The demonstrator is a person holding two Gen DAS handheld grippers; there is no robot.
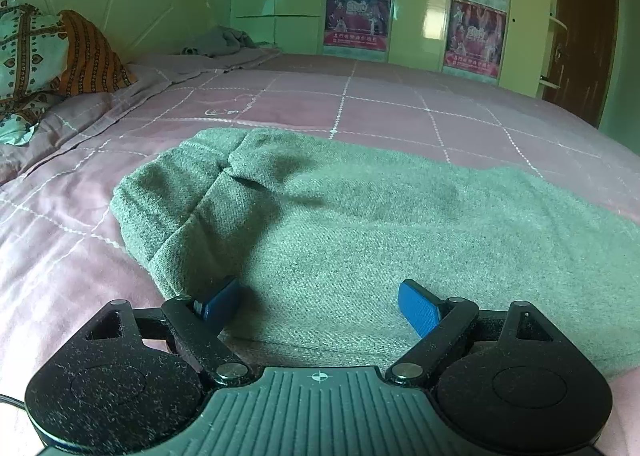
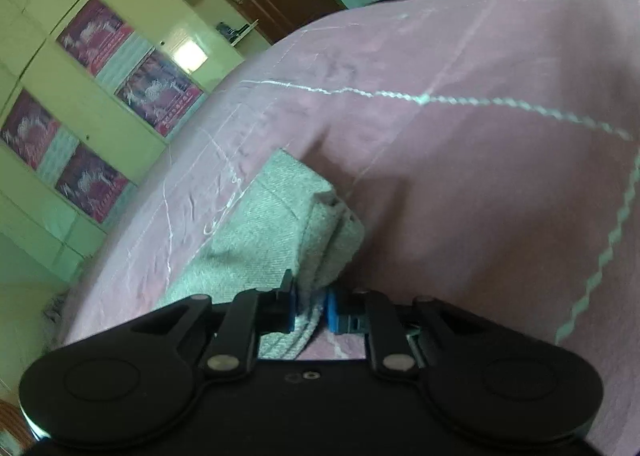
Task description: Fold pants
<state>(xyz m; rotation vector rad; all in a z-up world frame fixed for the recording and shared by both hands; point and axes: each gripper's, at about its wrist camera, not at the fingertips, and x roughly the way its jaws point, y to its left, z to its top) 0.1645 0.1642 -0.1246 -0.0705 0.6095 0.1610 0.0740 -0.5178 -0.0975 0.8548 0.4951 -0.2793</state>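
Note:
Grey-green pants lie folded on a pink quilted bedspread. In the left wrist view my left gripper hovers just over the near part of the cloth, jaws wide open, nothing between the blue pads. Its left pad sits close by a thick folded edge. In the right wrist view, which is tilted, my right gripper is shut on the near end of the pants, a bunched edge of cloth pinched between the blue pads.
Patterned pillows lie at the bed's left by the headboard. A grey crumpled cloth rests at the far side. A pale wardrobe with posters and a brown door stand beyond the bed. The bedspread stretches right of the pants.

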